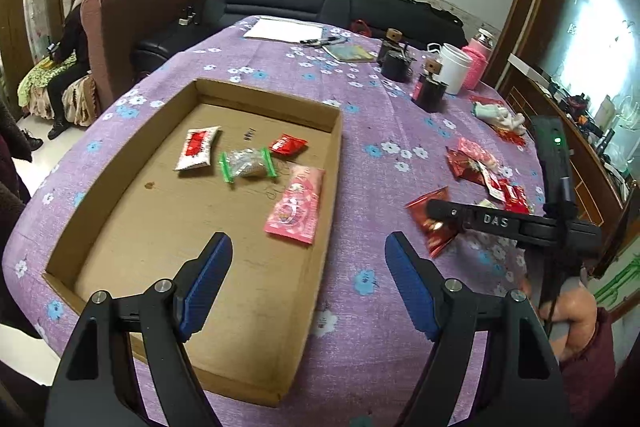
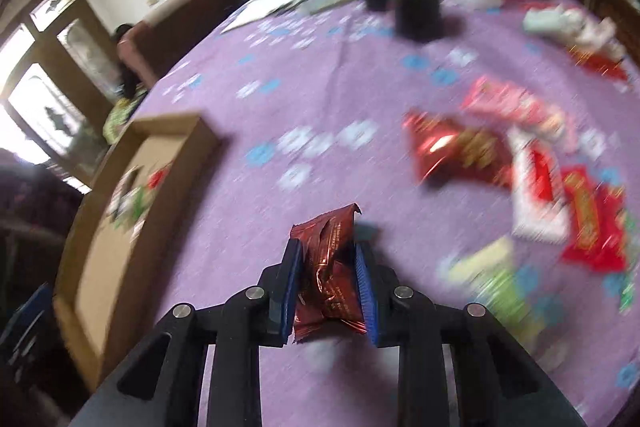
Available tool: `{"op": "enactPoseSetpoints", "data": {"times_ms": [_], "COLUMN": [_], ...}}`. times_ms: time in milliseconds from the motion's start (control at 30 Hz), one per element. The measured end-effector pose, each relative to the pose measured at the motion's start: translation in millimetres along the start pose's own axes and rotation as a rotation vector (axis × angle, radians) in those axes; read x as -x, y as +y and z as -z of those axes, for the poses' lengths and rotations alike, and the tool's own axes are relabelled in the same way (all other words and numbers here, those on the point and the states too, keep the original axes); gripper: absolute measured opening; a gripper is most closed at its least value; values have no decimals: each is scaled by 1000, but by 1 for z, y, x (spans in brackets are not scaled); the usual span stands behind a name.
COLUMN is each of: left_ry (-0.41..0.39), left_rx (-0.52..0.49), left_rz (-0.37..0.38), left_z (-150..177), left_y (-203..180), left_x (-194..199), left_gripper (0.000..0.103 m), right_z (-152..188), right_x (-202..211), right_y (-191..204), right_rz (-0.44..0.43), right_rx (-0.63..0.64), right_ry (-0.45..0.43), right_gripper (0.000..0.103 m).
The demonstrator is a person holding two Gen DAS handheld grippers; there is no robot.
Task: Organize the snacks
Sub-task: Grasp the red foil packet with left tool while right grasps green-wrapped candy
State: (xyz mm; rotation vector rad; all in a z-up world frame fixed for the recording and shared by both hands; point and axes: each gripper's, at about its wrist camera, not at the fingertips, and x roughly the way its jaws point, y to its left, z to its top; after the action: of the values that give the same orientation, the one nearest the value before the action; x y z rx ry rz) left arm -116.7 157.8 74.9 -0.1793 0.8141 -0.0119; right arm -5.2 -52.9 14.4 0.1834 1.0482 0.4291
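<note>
Here, line by line, is what we make of it.

Right gripper [image 2: 330, 287]: we have its two blue pads pressed onto a dark red foil packet [image 2: 330, 267], pinching it across the middle; the crinkled top stands up past the fingertips.

Left gripper [image 1: 308, 283]: spread wide and holding nothing, hanging over the near end of the cardboard tray [image 1: 320, 211].

Packet's place: between our right pads, above the purple floral tablecloth [image 2: 280, 67], with the tray off to that tool's left.

How it handles: we judge it light, soft and crushable; the foil looks slick, so a loose pinch could let it slide.

Where to hold: across the filled belly rather than the thin sealed edge, firmly enough to keep it without bursting it.

Already in the tray: a pink packet [image 1: 296, 203], a green-ended sweet [image 1: 248, 165] and two red-and-white ones, ahead of our left fingertips.

Loose snacks [image 2: 540, 179]: a blurred heap ahead and to the right of the right tool.
</note>
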Motion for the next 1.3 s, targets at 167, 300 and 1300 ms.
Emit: {"op": "enactPoseSetpoints", "data": {"times_ms": [167, 300, 1300], "left_ry": [25, 57, 150], "left_rx": [5, -22, -247], "left_rz": [36, 82, 30], "left_z": [3, 5, -2], "left_y": [-4, -19, -126], "left_x": [-1, -10, -119], "left_gripper": [79, 79, 36], "right_z": [7, 15, 31], "right_x": [47, 88, 39], "right_y": [-9, -44, -73], "right_rz": [-58, 16, 222], "right_rx": [-27, -76, 18], "right_ry": [-131, -253, -189], "right_gripper": [37, 45, 25]}}
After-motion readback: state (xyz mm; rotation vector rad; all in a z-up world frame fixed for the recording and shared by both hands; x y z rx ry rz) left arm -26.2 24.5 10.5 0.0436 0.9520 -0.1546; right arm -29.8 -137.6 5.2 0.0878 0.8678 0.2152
